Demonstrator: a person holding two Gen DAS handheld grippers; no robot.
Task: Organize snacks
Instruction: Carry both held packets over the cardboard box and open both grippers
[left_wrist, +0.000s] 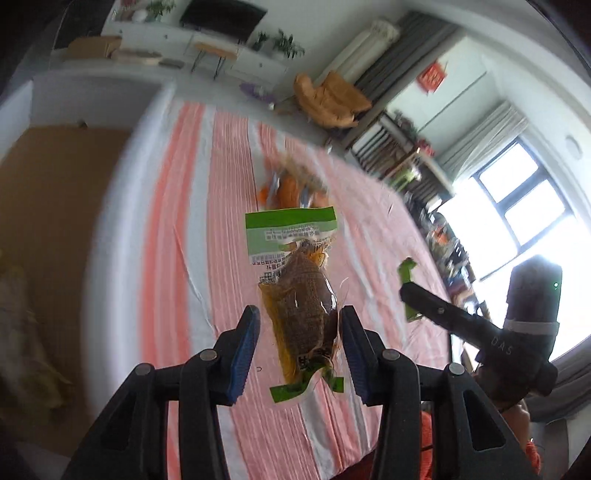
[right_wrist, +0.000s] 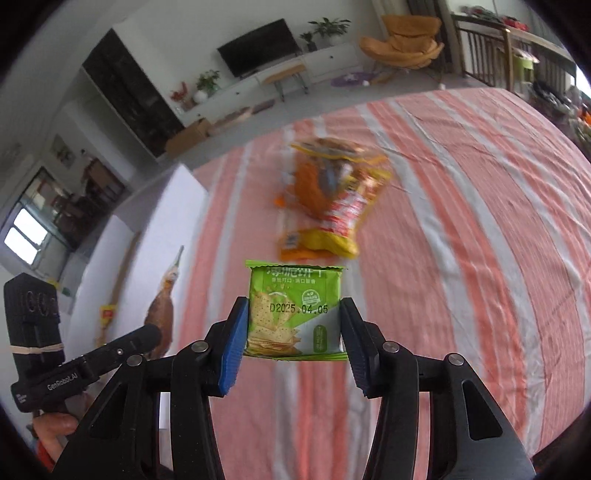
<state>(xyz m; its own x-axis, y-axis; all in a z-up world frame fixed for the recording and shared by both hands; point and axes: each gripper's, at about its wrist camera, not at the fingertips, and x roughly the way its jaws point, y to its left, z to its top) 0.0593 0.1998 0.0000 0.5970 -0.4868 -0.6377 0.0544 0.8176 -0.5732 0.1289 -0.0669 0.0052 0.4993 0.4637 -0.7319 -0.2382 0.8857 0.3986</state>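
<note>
A snack packet sits between the left claw's fingers, above the striped cloth. A cracker pack sits in the right claw, with a snack pile on the cloth beyond and a cardboard box to the left.

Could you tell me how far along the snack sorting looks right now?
Nothing looks sorted yet. In hand: the left claw grips a brown vacuum-packed snack, and the right claw grips a green cracker packet. Left: the orange and yellow snack bags lie on the striped cloth.
</note>
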